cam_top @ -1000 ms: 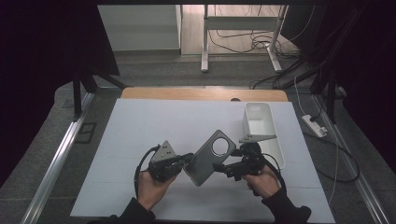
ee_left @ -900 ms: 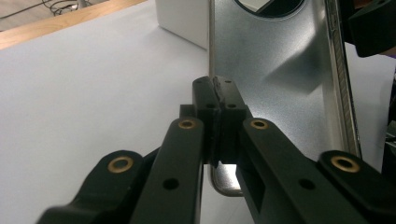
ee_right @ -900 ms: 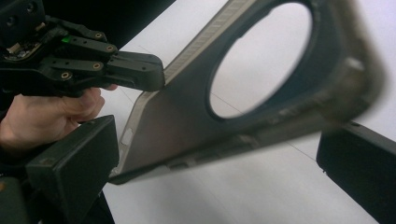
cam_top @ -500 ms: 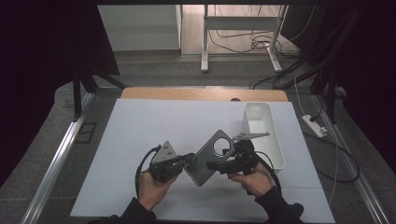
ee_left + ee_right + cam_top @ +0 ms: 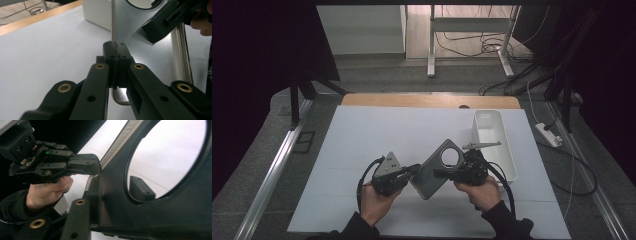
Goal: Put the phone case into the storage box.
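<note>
A grey metal plate (image 5: 432, 174) with a round hole is held tilted above the white table (image 5: 362, 135). My left gripper (image 5: 414, 170) is shut on the plate's lower left edge; in the left gripper view its fingertips (image 5: 116, 51) pinch the thin sheet (image 5: 150, 57). My right gripper (image 5: 443, 172) reaches in from the right beside the hole. In the right gripper view one finger (image 5: 93, 195) lies against the plate (image 5: 112, 202) and the other pad (image 5: 141, 190) shows through the hole. Whether they clamp it is unclear.
A white rectangular bin (image 5: 493, 140) stands at the right of the table, with a small grey part (image 5: 482, 145) lying across its rim. A wooden strip (image 5: 427, 101) runs along the far edge. A power strip (image 5: 548, 135) and cables lie on the floor to the right.
My right gripper has moved left from beside the bin up to the plate's hole side. The left gripper and the plate have stayed in place.
</note>
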`<state>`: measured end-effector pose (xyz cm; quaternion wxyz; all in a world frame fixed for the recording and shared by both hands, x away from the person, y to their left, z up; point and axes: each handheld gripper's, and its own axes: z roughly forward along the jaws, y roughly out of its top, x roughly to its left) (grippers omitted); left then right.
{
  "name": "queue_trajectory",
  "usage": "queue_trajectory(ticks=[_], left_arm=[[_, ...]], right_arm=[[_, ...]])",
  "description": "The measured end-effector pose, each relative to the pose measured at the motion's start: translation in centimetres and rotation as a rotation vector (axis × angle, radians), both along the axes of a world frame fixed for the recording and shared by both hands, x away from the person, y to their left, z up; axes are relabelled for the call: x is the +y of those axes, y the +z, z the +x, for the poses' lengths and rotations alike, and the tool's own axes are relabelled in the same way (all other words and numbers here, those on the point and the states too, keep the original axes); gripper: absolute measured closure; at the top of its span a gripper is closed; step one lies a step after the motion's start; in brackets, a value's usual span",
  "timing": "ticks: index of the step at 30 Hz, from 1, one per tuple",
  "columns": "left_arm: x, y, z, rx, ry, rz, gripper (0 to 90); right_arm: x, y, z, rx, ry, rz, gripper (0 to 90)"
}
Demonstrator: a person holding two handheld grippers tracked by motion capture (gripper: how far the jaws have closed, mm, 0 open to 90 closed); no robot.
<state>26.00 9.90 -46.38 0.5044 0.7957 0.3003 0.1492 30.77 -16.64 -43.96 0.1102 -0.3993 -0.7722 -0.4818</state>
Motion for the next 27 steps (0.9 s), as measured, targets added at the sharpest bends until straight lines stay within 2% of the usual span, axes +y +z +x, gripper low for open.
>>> queue_trajectory(ticks=[3,7,15,18,21,22,24,25,27], left_arm=[[0.0,0.0,0.0,-0.004,-0.004,0.007,89.1],[0.0,0.0,0.0,-0.008,-0.013,0.011,89.0],[-0.3,0.0,-0.1,-0.006,-0.043,0.048,87.6],[-0.1,0.2,-0.1,0.005,-0.045,0.035,85.1],[0.3,0.4,0.1,0.015,-0.040,0.020,59.6],[0.5,0.5,0.1,0.009,-0.037,0.015,59.6],[0.8,0.5,0.4,0.034,-0.057,0.011,43.8],[0.9,0.4,0.5,0.040,-0.066,0.007,38.8],[1.2,0.1,1.0,0.086,-0.098,0.008,28.1]], right_arm=[[0.0,-0.1,0.0,0.010,0.004,0.014,72.7],[-0.2,-0.2,0.1,0.049,0.000,0.046,76.6],[-0.4,-0.4,0.2,0.107,-0.021,0.078,85.1],[-0.4,-0.3,0.0,0.115,-0.028,0.087,85.4],[-0.4,-0.2,-0.1,0.100,-0.023,0.081,85.5],[-0.5,-0.1,-0.1,0.087,-0.024,0.074,85.5],[-0.6,0.0,-0.1,0.067,-0.015,0.063,85.3],[-0.7,0.0,-0.1,0.061,-0.010,0.065,85.3],[-0.9,0.2,-0.2,0.031,0.004,0.065,85.3]])
